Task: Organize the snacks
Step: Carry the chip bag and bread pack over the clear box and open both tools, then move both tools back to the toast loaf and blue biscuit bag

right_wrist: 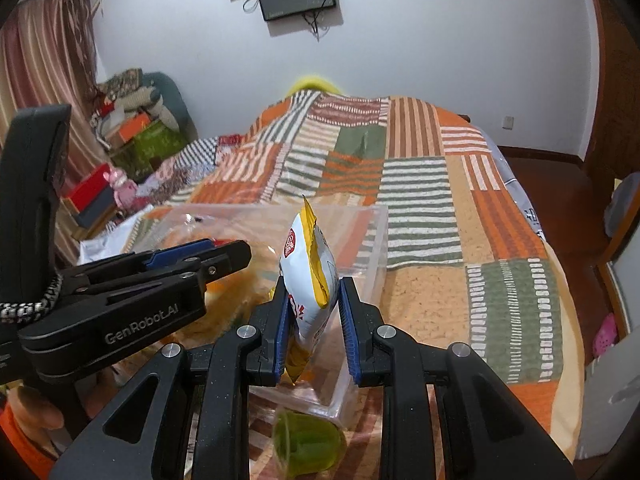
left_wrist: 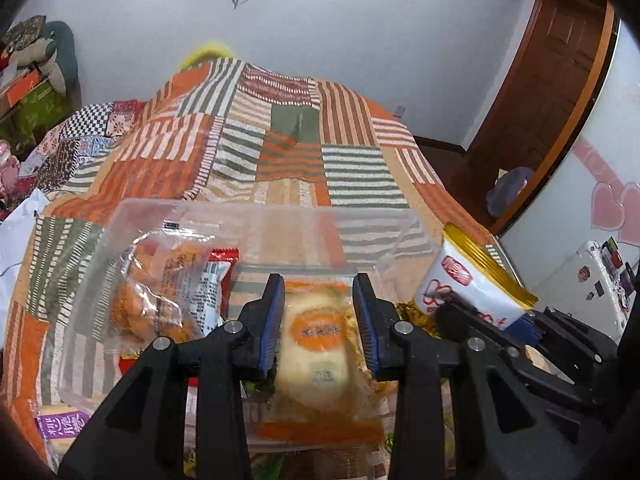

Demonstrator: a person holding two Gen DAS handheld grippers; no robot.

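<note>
Orange bun packet (left_wrist: 320, 344) lay between spread left gripper (left_wrist: 320, 320); white-gold packet (right_wrist: 310, 280) pinched by right gripper (right_wrist: 314, 324). Two fried-snack packets (left_wrist: 168, 288) counted in one clear bin (left_wrist: 132, 216).

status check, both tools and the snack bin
Left tool open over bun packet in clear bin. Right tool shut on white-gold bag. Nothing blocking.

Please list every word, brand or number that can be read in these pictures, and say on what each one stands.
"GenRobot.AI": on the side of the left gripper, seen in the right wrist view.
Purple snack packet: large Chinese characters, too cut off to read.
White and gold packet: red logo, blurred.
Orange pastry packet: oval label, blurred.
Clear biscuit packet: fine print, too small.
</note>
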